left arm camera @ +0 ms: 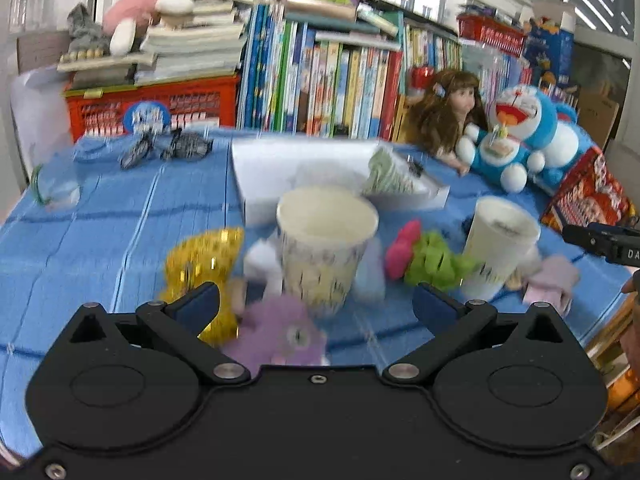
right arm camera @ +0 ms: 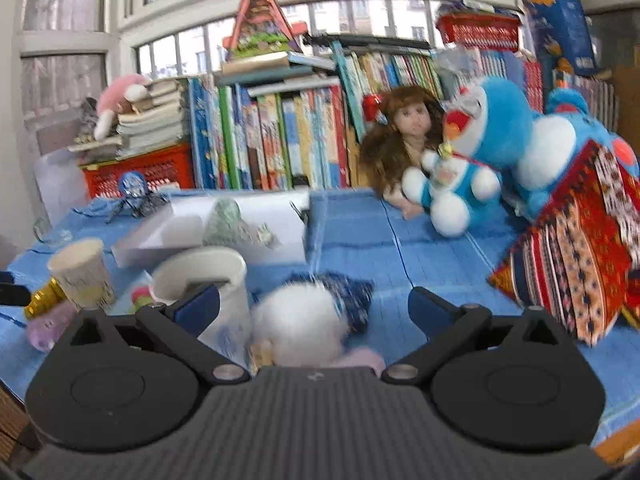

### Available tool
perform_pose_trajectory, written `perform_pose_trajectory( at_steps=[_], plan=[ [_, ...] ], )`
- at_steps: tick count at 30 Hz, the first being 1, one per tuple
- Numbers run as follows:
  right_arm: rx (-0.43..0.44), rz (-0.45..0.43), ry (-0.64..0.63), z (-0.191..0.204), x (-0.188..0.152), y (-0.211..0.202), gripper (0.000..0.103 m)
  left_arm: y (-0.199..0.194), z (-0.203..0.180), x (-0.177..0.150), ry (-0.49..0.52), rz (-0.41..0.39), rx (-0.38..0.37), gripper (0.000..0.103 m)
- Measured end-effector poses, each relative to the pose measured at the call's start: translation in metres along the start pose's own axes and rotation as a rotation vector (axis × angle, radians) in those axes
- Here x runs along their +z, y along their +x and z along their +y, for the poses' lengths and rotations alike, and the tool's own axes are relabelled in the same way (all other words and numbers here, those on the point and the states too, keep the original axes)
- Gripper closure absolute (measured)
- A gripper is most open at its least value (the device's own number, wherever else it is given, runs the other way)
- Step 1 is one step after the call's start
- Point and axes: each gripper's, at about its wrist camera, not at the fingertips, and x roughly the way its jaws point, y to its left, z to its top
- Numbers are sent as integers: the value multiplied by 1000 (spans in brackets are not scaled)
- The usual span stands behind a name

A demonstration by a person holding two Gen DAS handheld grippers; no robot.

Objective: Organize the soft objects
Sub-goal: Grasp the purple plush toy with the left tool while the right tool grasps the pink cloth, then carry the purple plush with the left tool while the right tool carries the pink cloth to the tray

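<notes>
My left gripper [left arm camera: 316, 306] is open just above the blue cloth. A paper cup [left arm camera: 326, 240] stands right ahead of its fingers, and a purple plush [left arm camera: 280, 336] lies low between them, untouched. A gold shiny toy [left arm camera: 204, 264], a white soft piece [left arm camera: 260, 264] and a pink-and-green plush [left arm camera: 424, 256] lie around that cup. A second cup [left arm camera: 500, 244] stands to the right, beside a pale pink soft piece [left arm camera: 552, 280]. My right gripper [right arm camera: 316, 308] is open too. A white fluffy ball [right arm camera: 300, 320] and a dark blue soft piece [right arm camera: 352, 296] sit between its fingers, with the second cup [right arm camera: 212, 280] at its left finger.
A shallow white box [left arm camera: 340, 176] holding folded fabric lies behind the cups. A doll [left arm camera: 448, 116] and a blue plush cat [left arm camera: 520, 132] lean on a row of books [left arm camera: 320, 80]. A patterned cushion [right arm camera: 572, 248] stands at the right. A red crate [left arm camera: 148, 108] is at the back left.
</notes>
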Motion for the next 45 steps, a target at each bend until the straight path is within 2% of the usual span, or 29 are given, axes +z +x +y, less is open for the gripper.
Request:
perform_pose_trajectory(
  at_steps=[4,9,17,20,24,26,27,28,29,31,33,41,45],
  plan=[
    [-38,10,-19,1,-19,4,0,8,2,-19,-5,23,33,1],
    [-76,31,-51,5,-34,8,0,17,5,-34,-20,15,79,0],
    [-84,86,-47,7,-47,18,3,39,10,-39,-82,34,77,1],
    [-78,105,-68,11,-51,21,8,46,9,-41,-88,41,78,5],
    [-81,121,-95,16,-55,23,20,50,7,-43,-92,45,104,15],
    [-78,119,-107,19,-57,22,29,49,5,-44,-79,39,123,25],
    [-79,118,-112,21,-58,21,35,49,6,-44,-74,39,129,37],
    [-82,117,-116,22,-57,20,40,48,6,-44,-71,42,143,42],
    [-84,115,-120,23,-57,19,43,47,8,-44,-70,46,143,42],
    [-82,99,-107,24,-55,14,57,45,9,-43,-69,58,124,44],
    [-83,83,-89,24,-52,9,61,41,8,-42,-50,67,106,44],
    [-77,24,-70,23,-32,-11,66,11,-18,-31,62,15,49,44],
    [-74,-1,-63,20,-16,-17,66,-5,-14,-14,4,9,6,44]
  ],
)
